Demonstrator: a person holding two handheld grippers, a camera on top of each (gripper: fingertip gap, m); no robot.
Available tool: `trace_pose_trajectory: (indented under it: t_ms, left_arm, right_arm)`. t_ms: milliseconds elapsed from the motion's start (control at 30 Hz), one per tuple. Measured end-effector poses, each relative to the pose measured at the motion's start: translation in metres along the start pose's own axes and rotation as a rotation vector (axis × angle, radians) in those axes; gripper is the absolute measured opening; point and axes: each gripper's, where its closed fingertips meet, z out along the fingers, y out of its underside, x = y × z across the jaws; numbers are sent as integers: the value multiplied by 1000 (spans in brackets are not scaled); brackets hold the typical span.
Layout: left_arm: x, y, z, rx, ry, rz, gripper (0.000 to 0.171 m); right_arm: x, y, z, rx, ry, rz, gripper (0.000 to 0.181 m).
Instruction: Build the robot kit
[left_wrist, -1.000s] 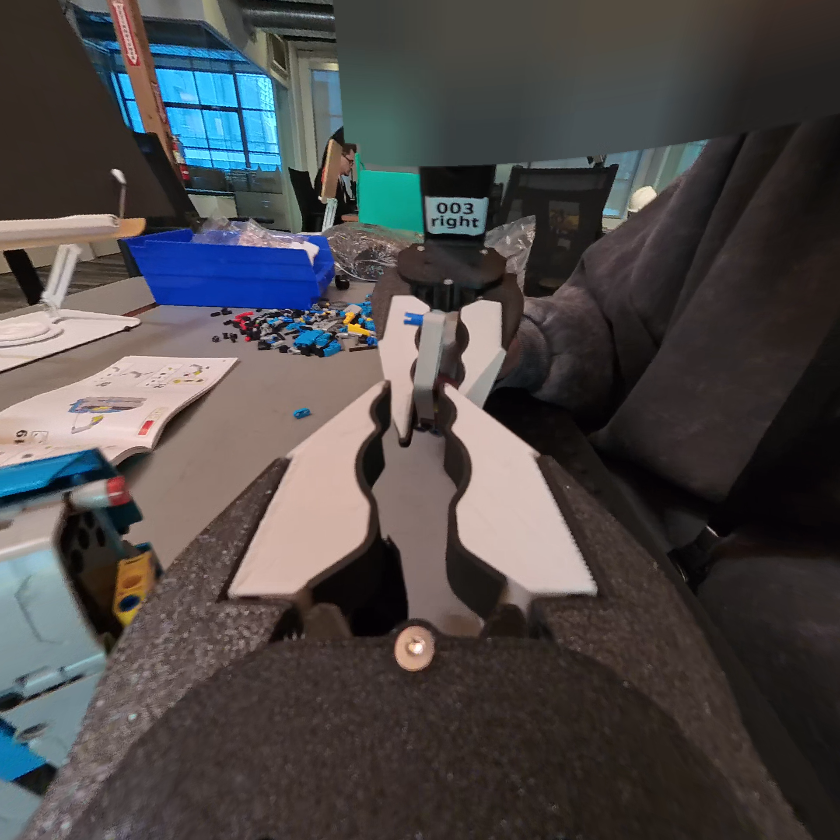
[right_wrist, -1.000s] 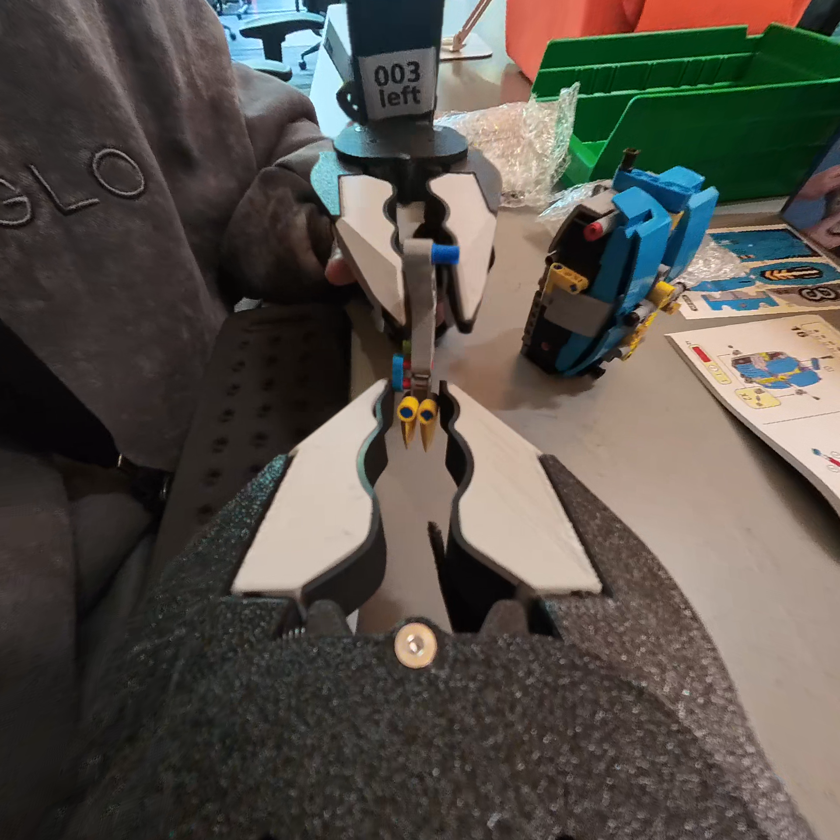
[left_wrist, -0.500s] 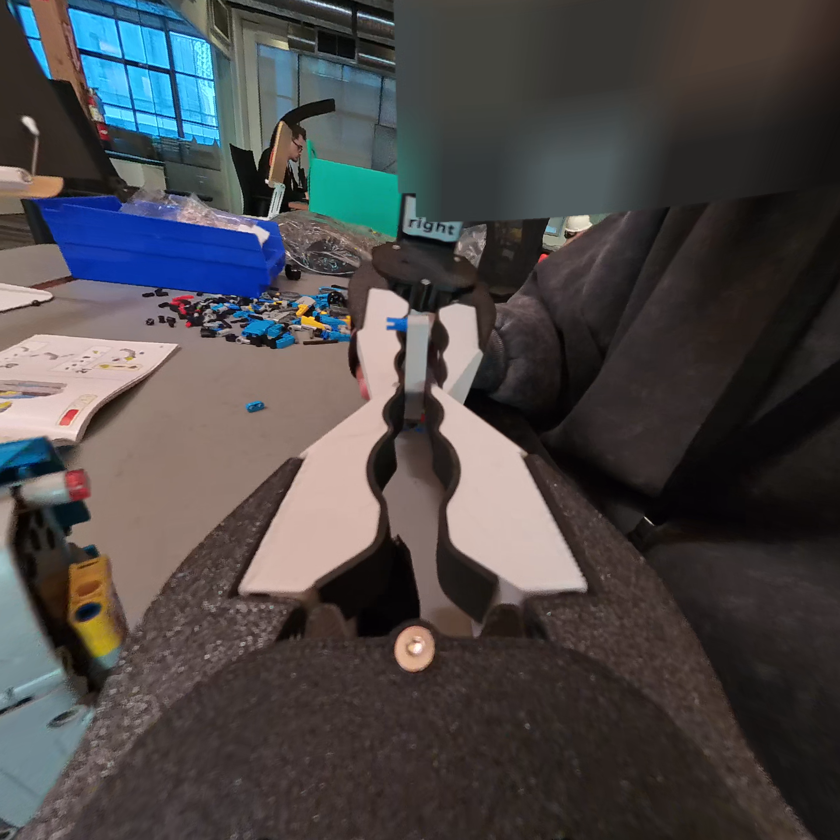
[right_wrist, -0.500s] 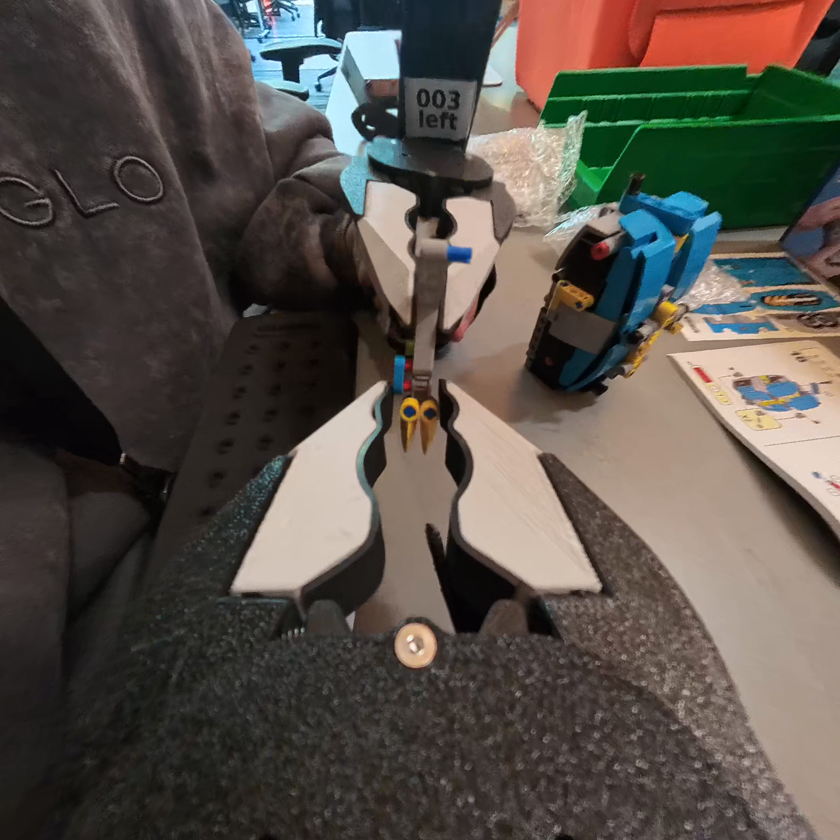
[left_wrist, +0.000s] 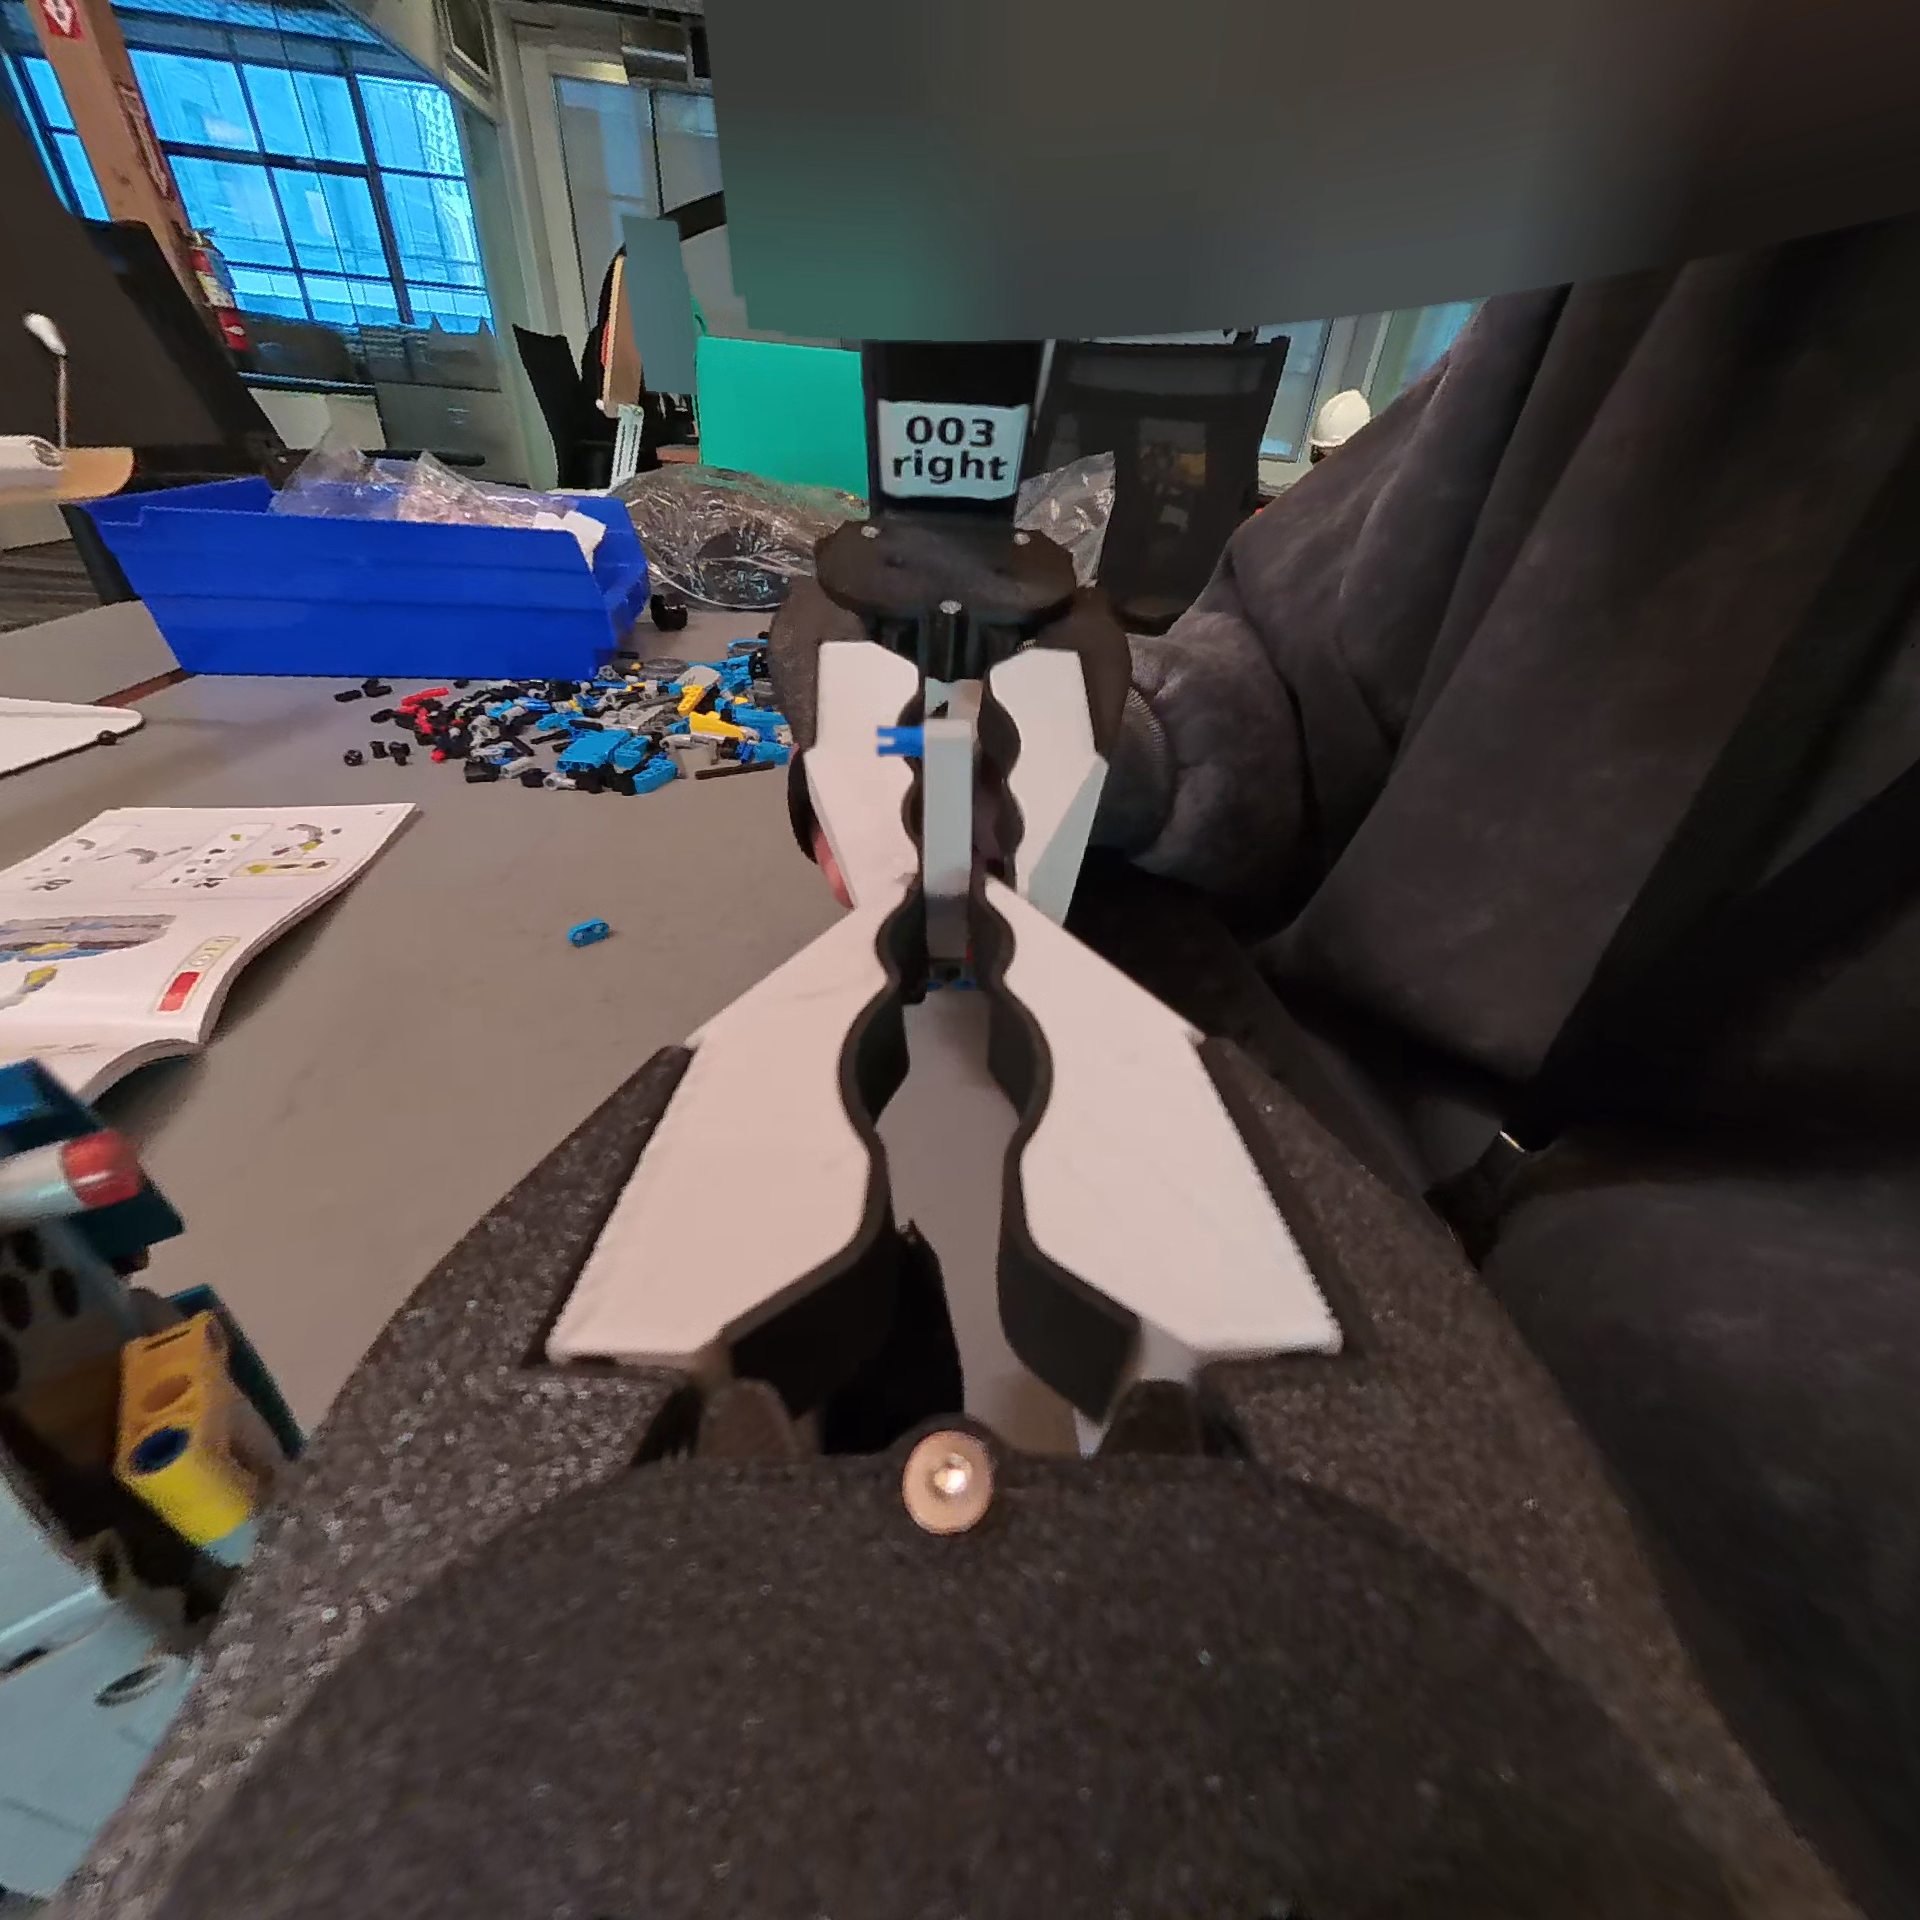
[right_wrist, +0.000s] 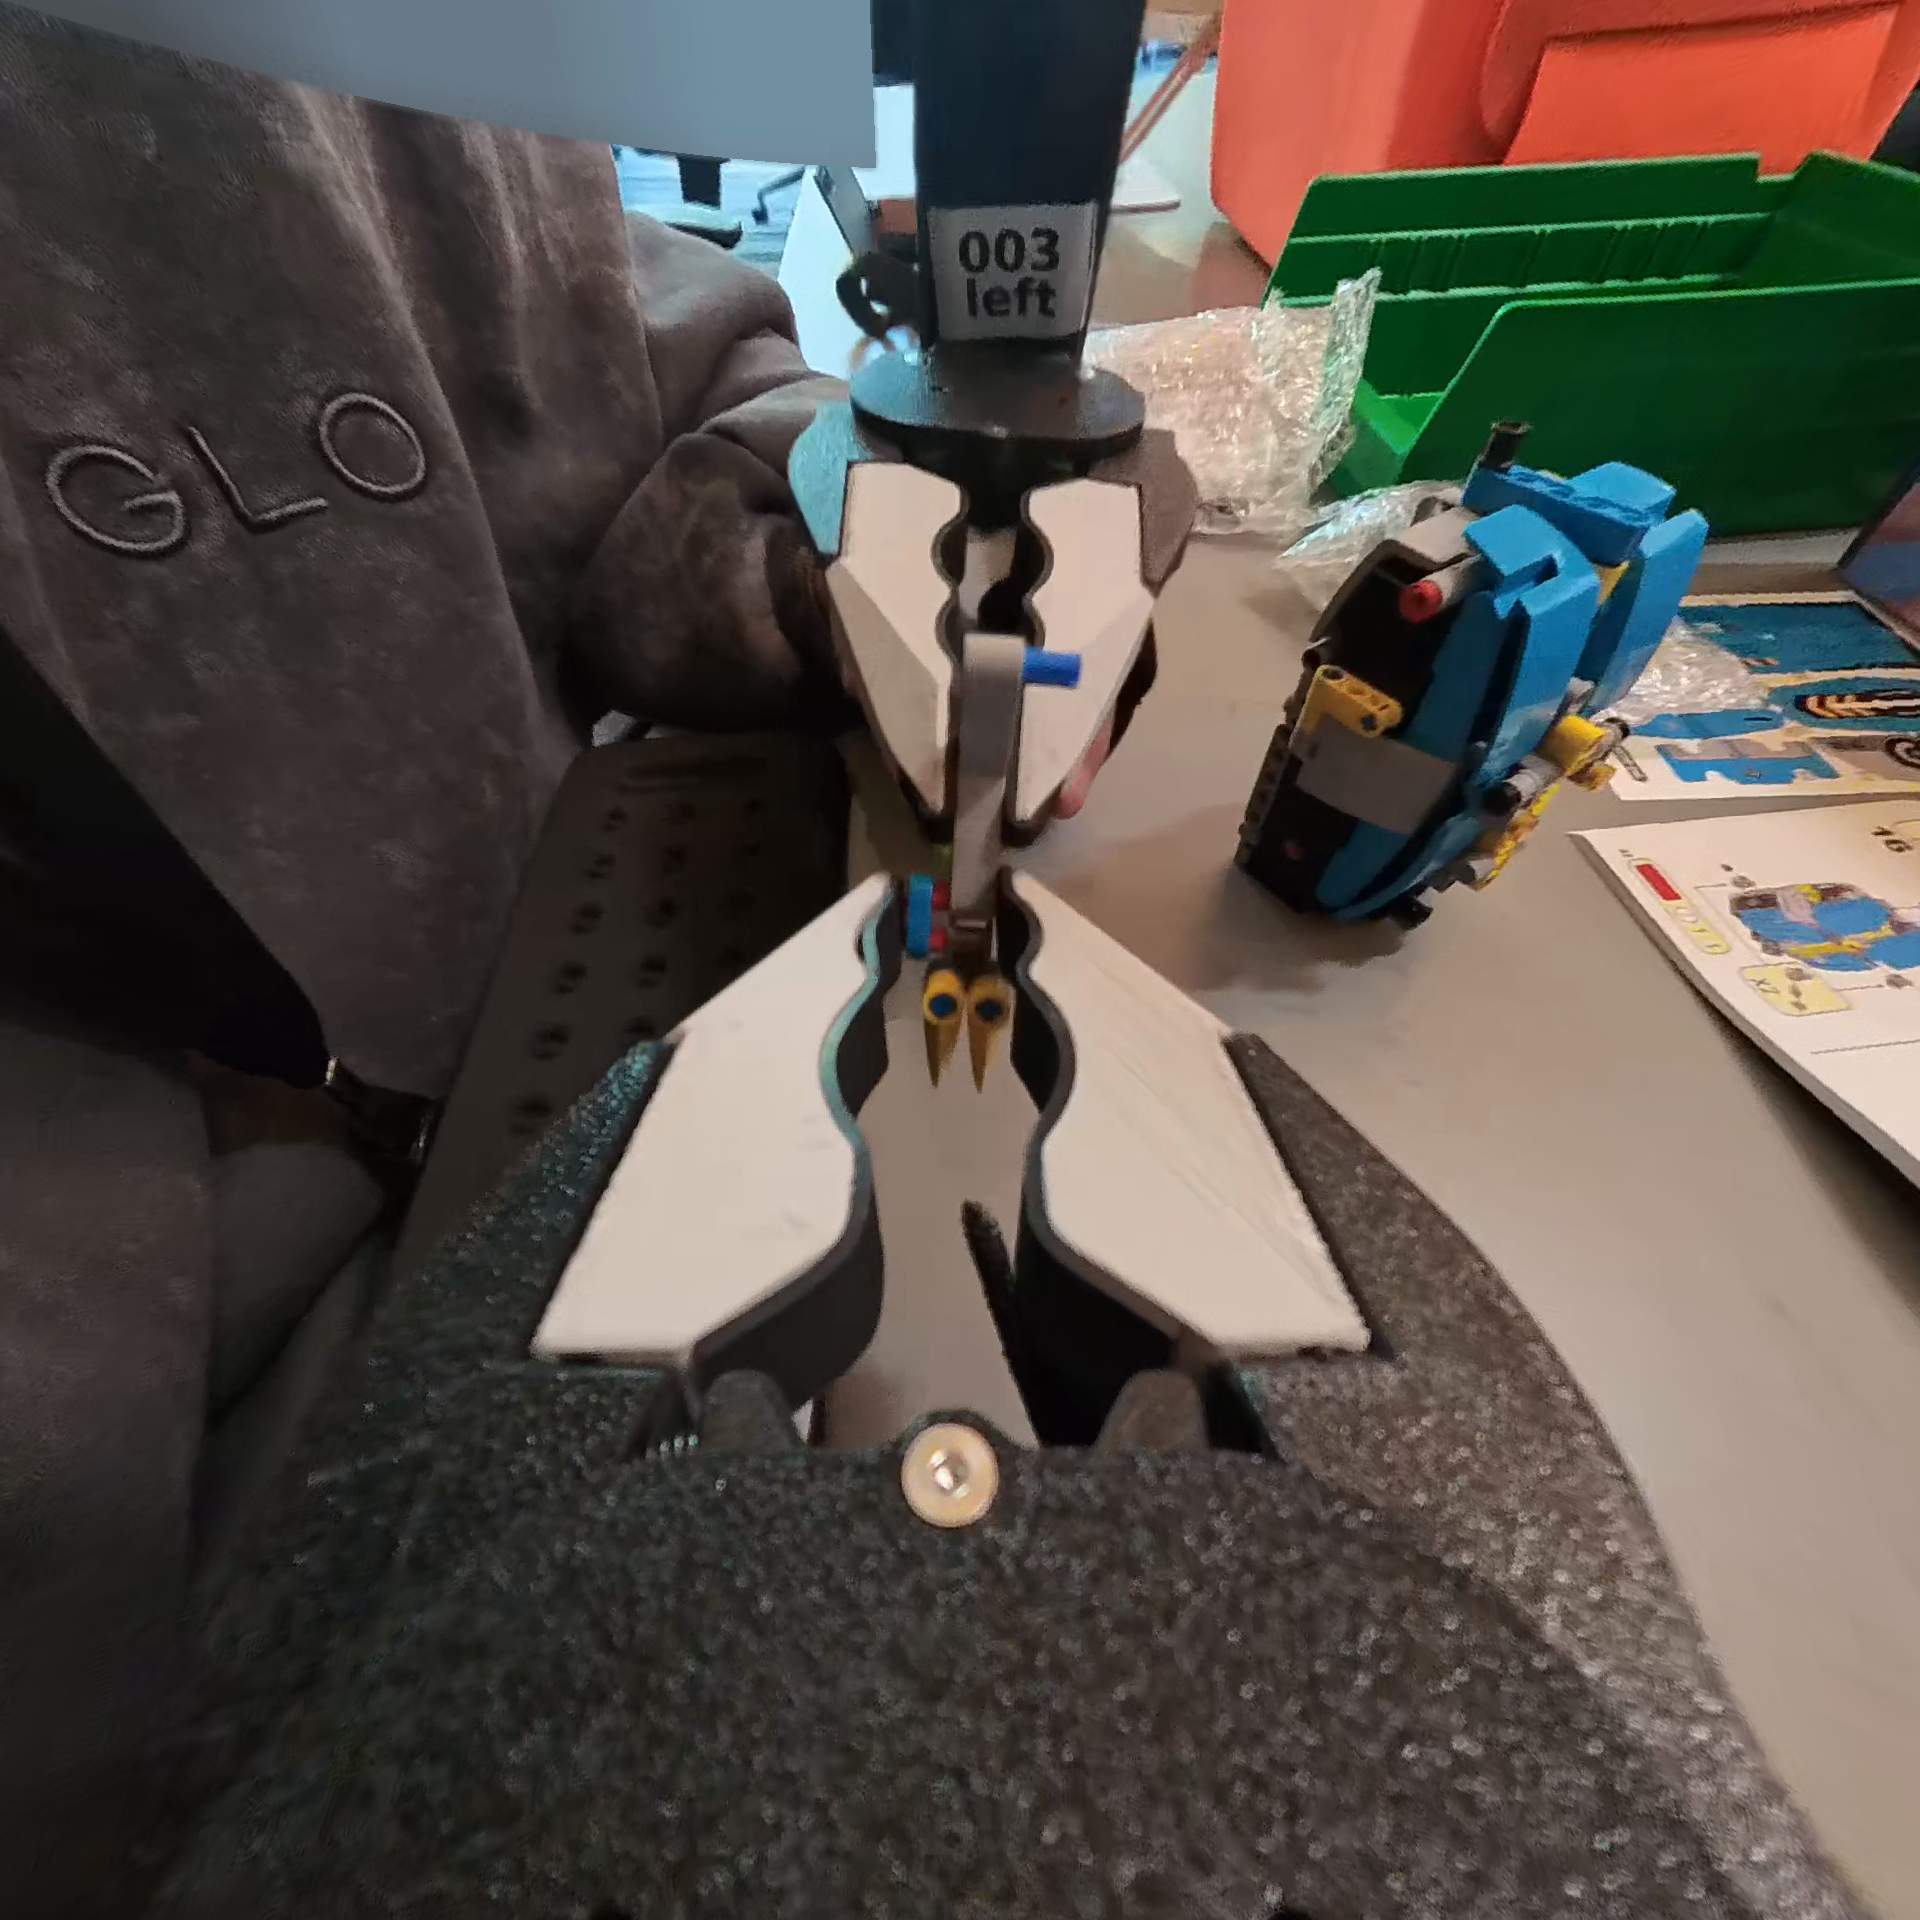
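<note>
While both tools met over the near edge of the bench (left_wrist: 468, 1039), the left wrist view showed the left hand-held gripper (left_wrist: 940, 940) drawn narrow on the near end of a grey beam assembly (left_wrist: 951, 790). The right hand-held gripper (left_wrist: 948, 899) faced it, fingers closed to a narrow gap about the far part of the same beam, just below a blue pin (left_wrist: 896, 739). The assembly hung between the two, clear of the bench. A white label (left_wrist: 948, 449) with printed characters sat on the right tool's mount. Farther off lay loose bricks (left_wrist: 613, 732), a blue bin (left_wrist: 364, 592) and an open instruction booklet (left_wrist: 177, 904).

From the right wrist view, the right hand-held gripper (right_wrist: 948, 904) pinched the end carrying two yellow pieces (right_wrist: 961, 1023). The left hand-held gripper (right_wrist: 977, 810) clamped the beam beyond. It bore a similar printed label (right_wrist: 1010, 272). A blue brick model (right_wrist: 1455, 707) stood on the bench well to the side, before a green bin (right_wrist: 1610, 343). Embroidered letters marked the person's grey sweatshirt (right_wrist: 312, 520).
</note>
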Motion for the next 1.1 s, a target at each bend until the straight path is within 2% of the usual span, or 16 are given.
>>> trace_pose_trajectory:
  t_ms: [367, 700, 967, 1100]
  left_arm:
    - [3, 1, 0, -1, 25, -12, 7]
    - [6, 2, 2, -6, 19, 19, 7]
    - [17, 3, 3, -22, -12, 190, 7]
    - [14, 2, 2, -21, -24, 167, 7]
  right_arm:
    - [-3, -1, 0, 63, -69, 12, 15]
    - [-5, 2, -1, 11, -72, 6, 14]
    - [-15, 1, 0, 2, -114, -9, 13]
    - [-15, 2, 1, 2, -128, 14, 13]
